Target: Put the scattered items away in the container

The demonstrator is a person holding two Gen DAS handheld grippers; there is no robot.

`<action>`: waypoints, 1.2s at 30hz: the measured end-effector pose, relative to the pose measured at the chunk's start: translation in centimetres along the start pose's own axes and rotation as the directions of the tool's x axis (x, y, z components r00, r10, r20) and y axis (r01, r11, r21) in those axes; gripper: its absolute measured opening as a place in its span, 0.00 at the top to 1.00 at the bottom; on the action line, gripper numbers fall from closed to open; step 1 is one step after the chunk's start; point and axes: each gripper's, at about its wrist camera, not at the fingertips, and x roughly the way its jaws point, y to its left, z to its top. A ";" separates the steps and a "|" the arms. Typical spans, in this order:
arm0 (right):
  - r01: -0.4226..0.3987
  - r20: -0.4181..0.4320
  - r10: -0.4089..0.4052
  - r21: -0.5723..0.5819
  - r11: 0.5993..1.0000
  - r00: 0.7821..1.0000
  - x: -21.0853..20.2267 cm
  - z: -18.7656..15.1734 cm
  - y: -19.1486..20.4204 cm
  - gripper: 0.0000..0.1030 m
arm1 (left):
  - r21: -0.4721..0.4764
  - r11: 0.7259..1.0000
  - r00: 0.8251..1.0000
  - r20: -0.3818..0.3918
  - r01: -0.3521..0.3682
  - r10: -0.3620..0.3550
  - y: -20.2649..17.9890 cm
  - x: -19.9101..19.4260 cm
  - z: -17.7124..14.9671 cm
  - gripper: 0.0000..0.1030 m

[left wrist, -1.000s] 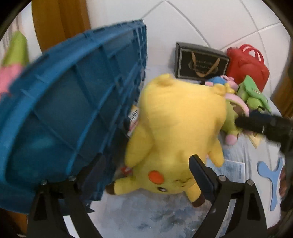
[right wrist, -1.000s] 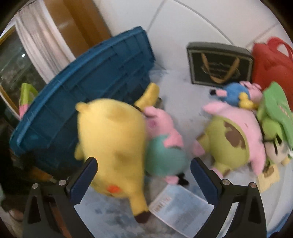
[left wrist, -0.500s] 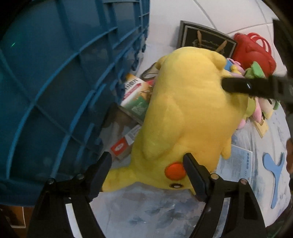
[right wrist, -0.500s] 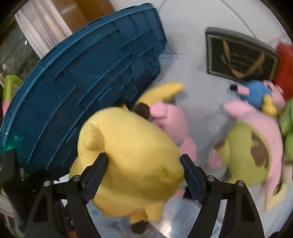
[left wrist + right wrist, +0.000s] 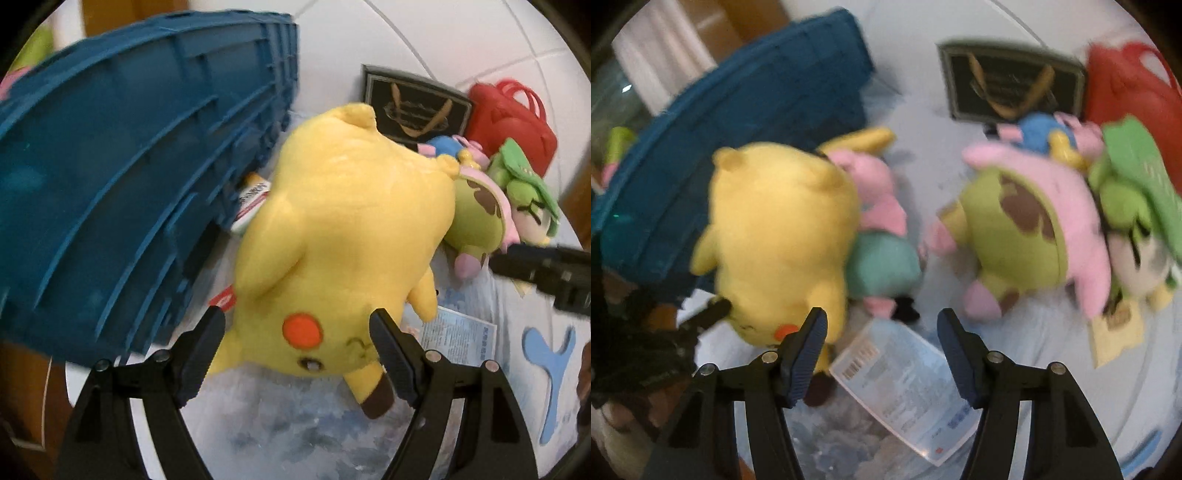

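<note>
Pink-teal plush [image 5: 882, 236] is seen only ahead of right gripper [image 5: 882, 347]; its empty jaws have narrowed. Left gripper [image 5: 297, 354] is spread around yellow plush [image 5: 343, 236], lifted earlier.

Print on the leaflet [image 5: 905, 384] and boxes [image 5: 251, 199], all too blurred to read

The wall [image 5: 424, 33] behind was white, with big tiles and thin grey lines. The counter [image 5: 295, 424] had a white and blue-grey cloudy top. A white curtain [image 5: 661, 62] hung beside brown wood [image 5: 713, 26].
</note>
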 end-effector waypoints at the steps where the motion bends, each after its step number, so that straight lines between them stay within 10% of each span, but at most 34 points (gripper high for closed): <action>1: -0.012 0.015 0.013 -0.030 0.999 1.000 -0.5 0.6 0.4 0.38 | -0.030 0.999 1.000 0.004 -0.012 0.012 0.1 -0.5 -0.5 0.16; 7: -0.060 0.030 0.068 -0.214 0.975 0.997 -1.9 3.5 2.1 0.15 | -0.203 0.978 0.999 -0.011 -0.041 0.039 -0.5 -1.4 -3.7 0.11; 19: -0.212 0.022 0.231 -0.314 0.926 0.973 0.5 9.0 4.7 0.03 | -0.405 0.908 0.991 0.026 -0.107 0.128 2.2 -0.6 -2.5 0.22; 21: -0.181 0.014 0.195 -0.309 0.934 0.981 2.3 10.0 5.1 0.12 | -0.415 0.902 0.990 0.013 -0.120 0.138 3.3 0.0 -1.4 0.32; 23: -0.181 -0.084 0.164 -0.279 0.943 0.983 6.0 10.5 4.9 0.46 | -0.404 0.907 0.992 -0.013 -0.119 0.124 4.0 1.4 0.0 0.48; 31: -0.228 -0.124 0.205 -0.220 0.948 0.971 5.4 6.7 2.4 0.45 | -0.212 0.973 0.995 -0.045 -0.094 0.086 -0.5 4.5 1.5 0.78; 36: -0.219 -0.105 0.205 -0.146 0.965 0.973 2.9 3.4 -0.6 0.44 | -0.082 0.993 0.997 -0.006 -0.082 0.081 -4.0 3.0 1.6 0.78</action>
